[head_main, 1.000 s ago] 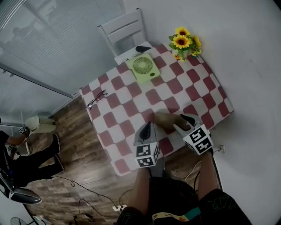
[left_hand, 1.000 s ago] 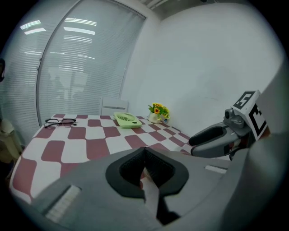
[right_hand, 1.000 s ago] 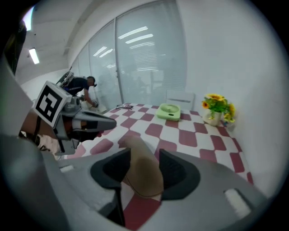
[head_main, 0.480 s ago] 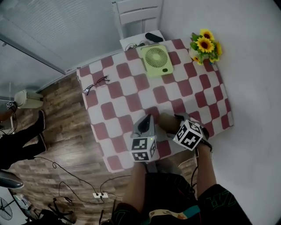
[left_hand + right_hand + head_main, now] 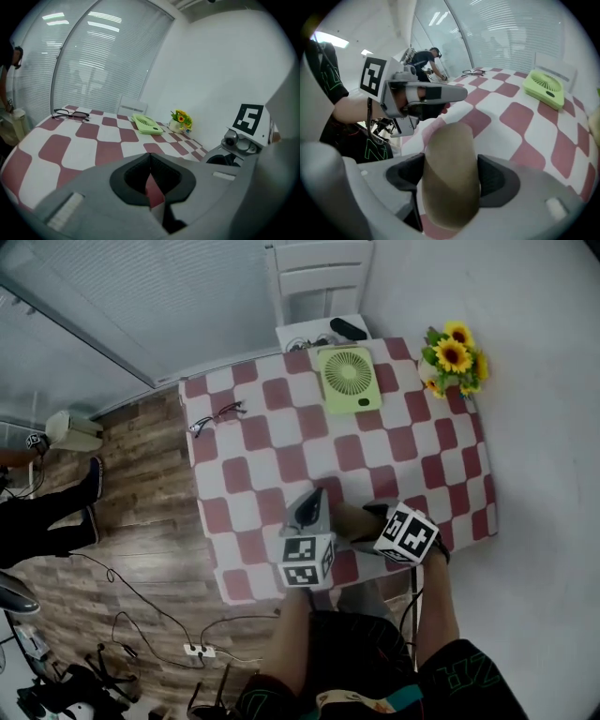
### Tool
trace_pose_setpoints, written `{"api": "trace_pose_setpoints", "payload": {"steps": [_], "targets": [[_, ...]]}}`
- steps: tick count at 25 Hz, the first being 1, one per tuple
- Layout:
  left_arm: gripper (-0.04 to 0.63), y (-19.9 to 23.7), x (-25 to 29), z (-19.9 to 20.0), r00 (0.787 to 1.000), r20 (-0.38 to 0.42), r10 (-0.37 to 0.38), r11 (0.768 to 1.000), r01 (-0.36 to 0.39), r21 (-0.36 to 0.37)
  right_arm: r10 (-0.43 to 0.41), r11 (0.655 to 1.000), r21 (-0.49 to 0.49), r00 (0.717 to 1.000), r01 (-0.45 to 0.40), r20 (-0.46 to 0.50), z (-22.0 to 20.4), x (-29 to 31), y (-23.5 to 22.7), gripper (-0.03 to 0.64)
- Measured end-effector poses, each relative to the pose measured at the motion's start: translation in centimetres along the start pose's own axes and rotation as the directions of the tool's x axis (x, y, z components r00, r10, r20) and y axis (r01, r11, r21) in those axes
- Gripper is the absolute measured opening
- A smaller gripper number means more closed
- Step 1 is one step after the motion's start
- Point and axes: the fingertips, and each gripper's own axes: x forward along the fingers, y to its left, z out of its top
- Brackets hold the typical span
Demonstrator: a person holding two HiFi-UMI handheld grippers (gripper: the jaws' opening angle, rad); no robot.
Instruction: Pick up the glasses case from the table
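The tan, oval glasses case [image 5: 451,173] lies on the red-and-white checked table [image 5: 244,474] near its front edge; in the head view the case [image 5: 349,518] shows between the two grippers. My right gripper [image 5: 451,185] points steeply down over the case's near end. Its jaws stand wide and are closing, with the case filling the gap and both pads against its sides. My left gripper [image 5: 310,506] hovers just left of the case with its jaws together and nothing in them. The left gripper [image 5: 423,96] also shows in the right gripper view.
A green fan [image 5: 349,379] lies at the table's far side, and a pot of sunflowers [image 5: 453,357] stands at the far right corner. Eyeglasses [image 5: 217,416] lie near the left edge. A white chair [image 5: 319,277] stands behind. A person [image 5: 37,512] stands on the floor at left.
The right gripper has tipped downward and come over the end of the case, with its jaws spread around it. The left gripper shifted slightly and rolled. The head view has swung.
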Motion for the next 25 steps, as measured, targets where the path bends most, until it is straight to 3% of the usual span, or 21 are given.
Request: {"api": "trace_pose_setpoints", "payload": {"steps": [3,7,13,18,25], "targets": [[0.011,-0.2,-0.2,1.4,0.998,0.045,0.031,1.0,-0.031,-0.001,0.015,1.0,0.002,0.996,-0.016,0.09,0.8,-0.9,-0.4,0.357],[0.011,-0.7,-0.6,2.6,0.992,0.108,0.072,0.997,-0.071,-0.017,-0.088,0.996,0.003,0.984,0.089,0.157,2.0,-2.7,-2.8,0.357],[0.011,-2.3,-2.0,6.3,0.971,0.212,0.109,0.993,-0.115,0.014,-0.26,0.966,0.073,0.911,0.25,0.32,5.3,-6.7,-5.9,0.357],[0.011,-2.6,-3.6,11.0,0.937,0.311,0.16,0.982,-0.184,0.049,-0.36,0.931,0.136,0.804,0.338,0.472,8.6,-11.1,-6.9,0.357],[0.011,-4.1,-7.1,19.0,0.855,0.471,0.216,0.966,-0.257,0.023,-0.463,0.872,0.225,0.585,0.435,0.666,12.5,-20.2,-7.3,0.357]]}}
